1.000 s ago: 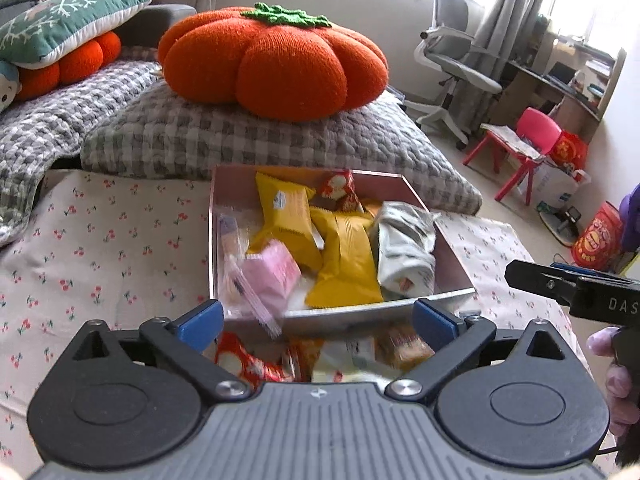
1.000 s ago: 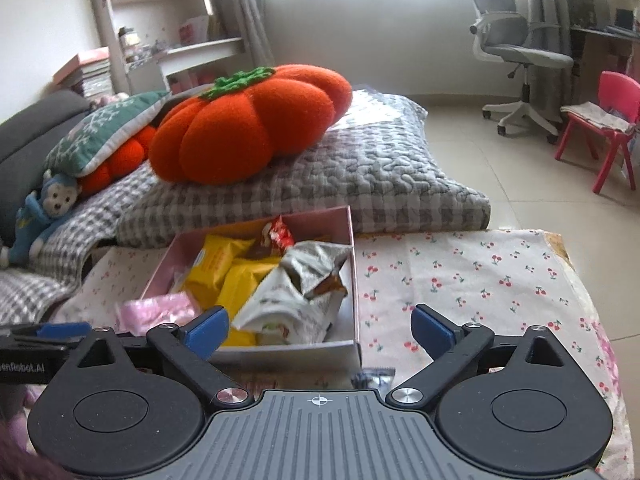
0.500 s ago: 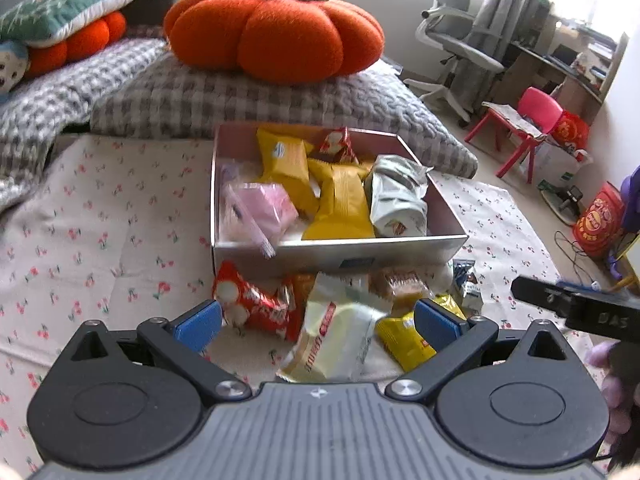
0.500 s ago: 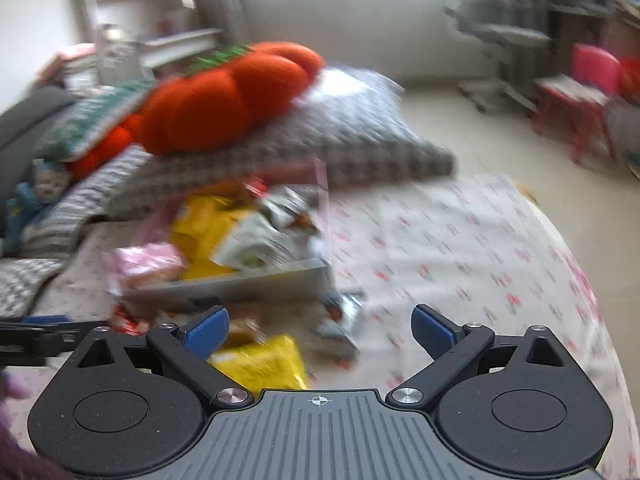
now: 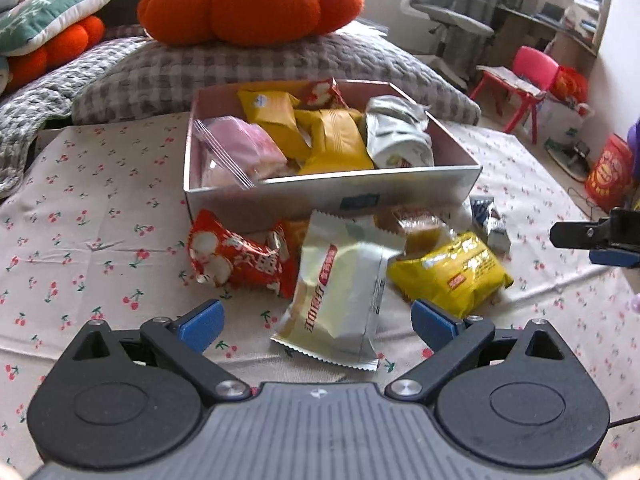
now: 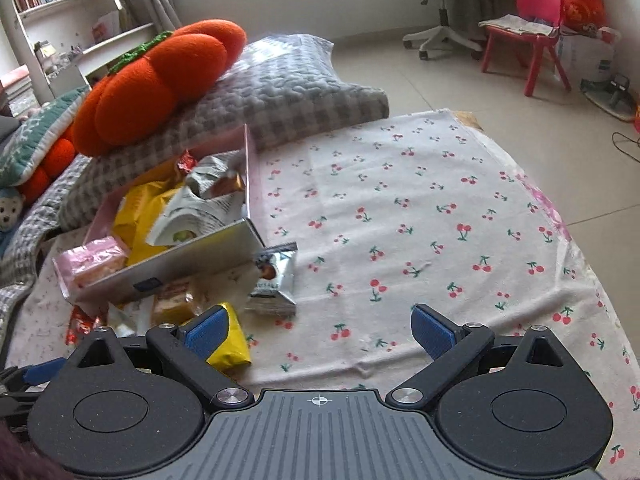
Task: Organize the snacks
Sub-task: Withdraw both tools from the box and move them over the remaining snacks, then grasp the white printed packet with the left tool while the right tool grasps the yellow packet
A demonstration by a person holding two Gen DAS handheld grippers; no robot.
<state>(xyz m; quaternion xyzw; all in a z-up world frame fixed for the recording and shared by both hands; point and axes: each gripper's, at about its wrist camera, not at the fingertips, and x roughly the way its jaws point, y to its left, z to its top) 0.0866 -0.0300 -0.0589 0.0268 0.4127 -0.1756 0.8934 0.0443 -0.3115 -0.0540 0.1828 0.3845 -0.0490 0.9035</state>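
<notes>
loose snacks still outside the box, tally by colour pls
Red: 1, red packet
Cream/white: 1, cream packet
Yellow: 1, yellow packet
Clear wrap, brown cake: 1, cake packet
Silver/dark: 1, silver packet
Orange: 1, orange packet, mostly hidden
Total: 6 on the cloth in front of the box

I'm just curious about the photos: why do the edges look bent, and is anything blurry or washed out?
Left wrist view: sharp; the box and floor bow outward from fisheye distortion, and the window at top right is washed out. Right wrist view: same curving, the cherry-print cloth slightly soft, daylight glare on the floor.
</notes>
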